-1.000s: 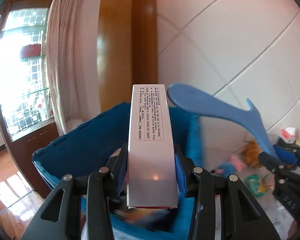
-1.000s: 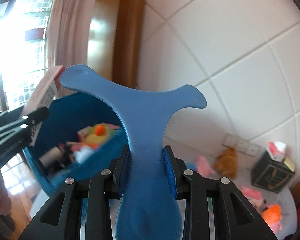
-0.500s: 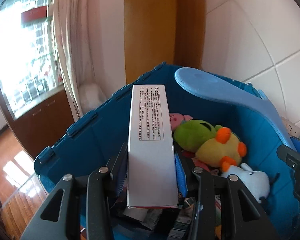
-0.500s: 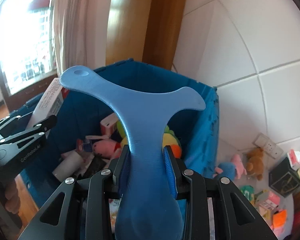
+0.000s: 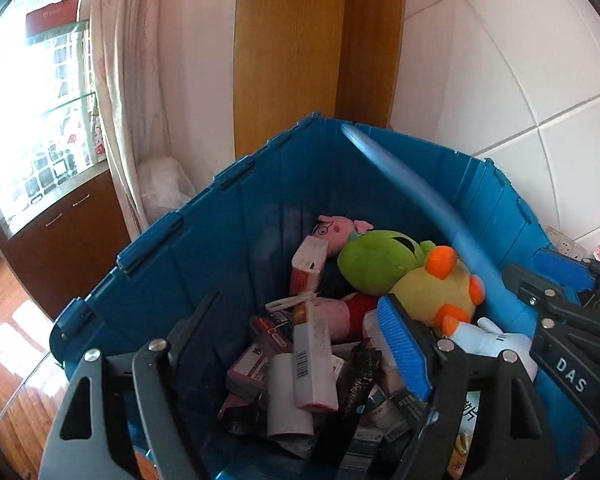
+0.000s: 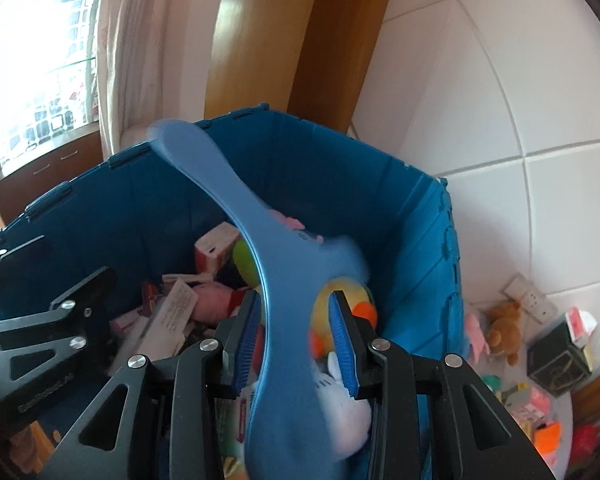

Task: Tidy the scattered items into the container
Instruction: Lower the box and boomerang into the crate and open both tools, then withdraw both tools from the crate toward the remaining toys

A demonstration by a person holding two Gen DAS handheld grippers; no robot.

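Release is under way over the blue bin. Left gripper stands with its fingers wide apart, having just been opening, and nothing sits between them; the long white box it was carrying lies slanted on the pile of cartons inside the bin, directly below the gap.

Right gripper has also just been opening, by a smaller amount. The blue plastic paddle is between its fingers but tilted and motion-blurred, with daylight showing beside the right pad, so it appears to be slipping free rather than clamped. Its broad end points toward the far rim of the bin.

Contents already inside include a green plush toy, a yellow duck toy and a pink pig toy. More toys and a dark box remain on the floor by the tiled wall, outside the bin.

Hazards from this point:
- The paddle is long; if it tips outward as it drops, one end could catch on the rim and lever it over the side.
- The paddle could snag on a pad and swing instead of falling cleanly.
- The two grippers sit close together over the bin, so withdrawing them at once risks a knock.
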